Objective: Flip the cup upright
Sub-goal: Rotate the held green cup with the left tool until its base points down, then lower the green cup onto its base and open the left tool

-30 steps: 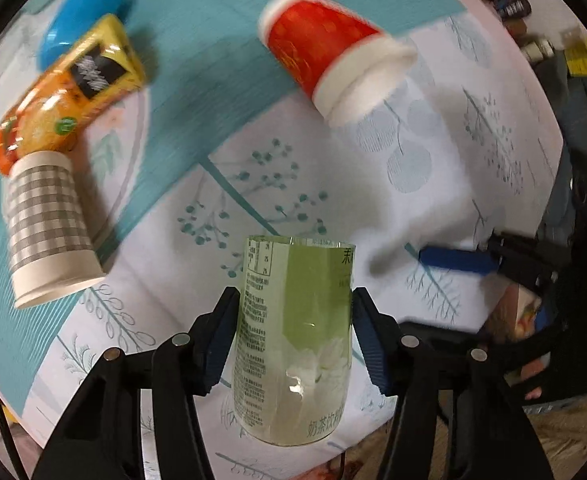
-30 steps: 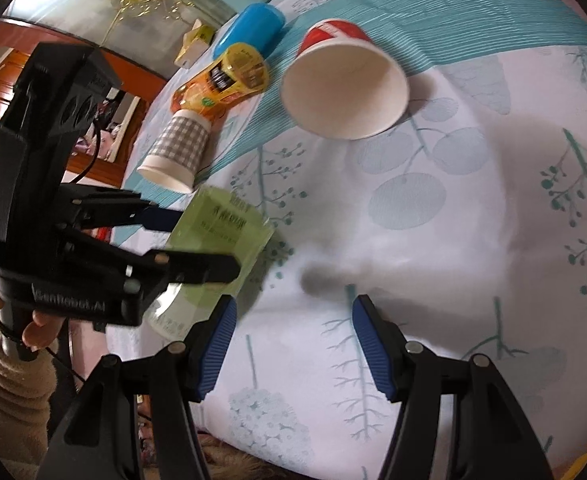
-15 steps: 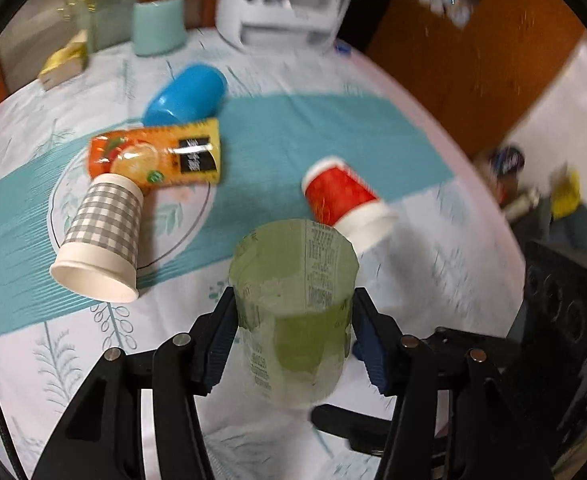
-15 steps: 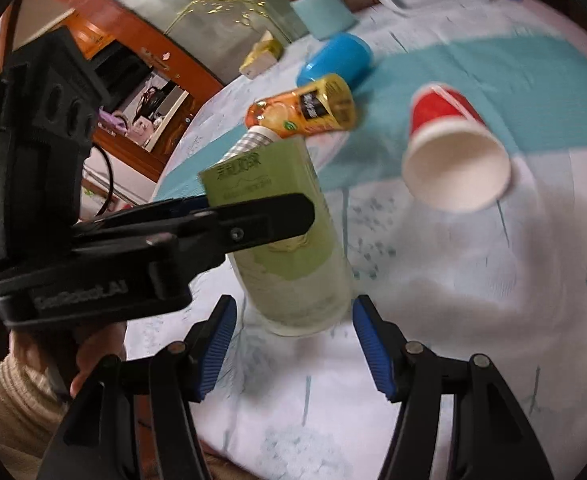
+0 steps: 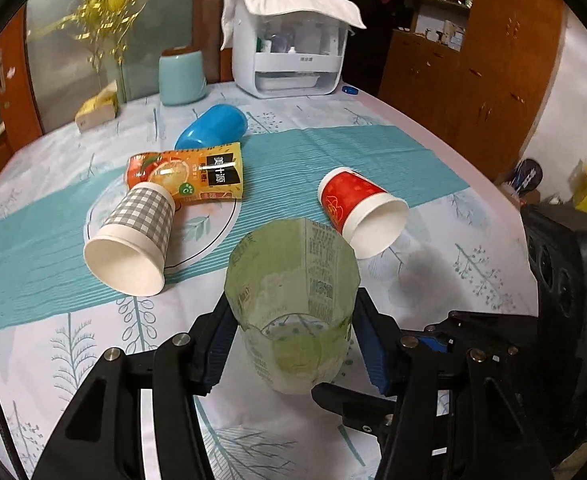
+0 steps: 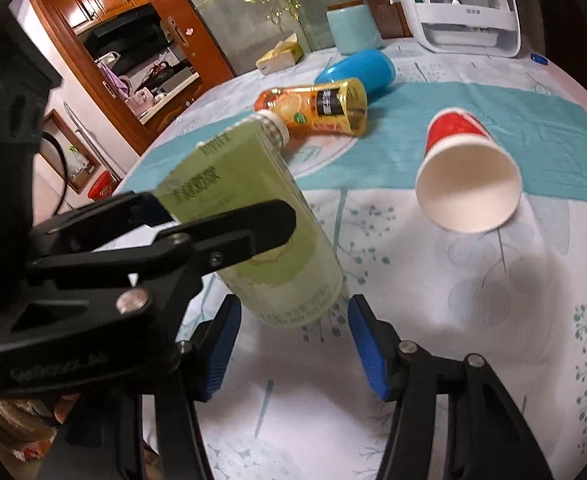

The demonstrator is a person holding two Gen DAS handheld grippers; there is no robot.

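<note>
My left gripper (image 5: 293,344) is clamped on the green cup (image 5: 293,304), mouth up, tilted a bit, its base at or just above the tablecloth (image 5: 433,272). My right gripper (image 6: 291,344) is spread wide, holding nothing, its 2 fingers straddling the cup's base. Ahead lie a red paper cup (image 5: 359,210), checked cup (image 5: 133,240), orange juice cup (image 5: 185,178), all on their sides.

Checked cup (image 6: 272,126) mostly hidden behind green cup (image 6: 253,220); its base perhaps touches tablecloth (image 6: 493,320).
</note>
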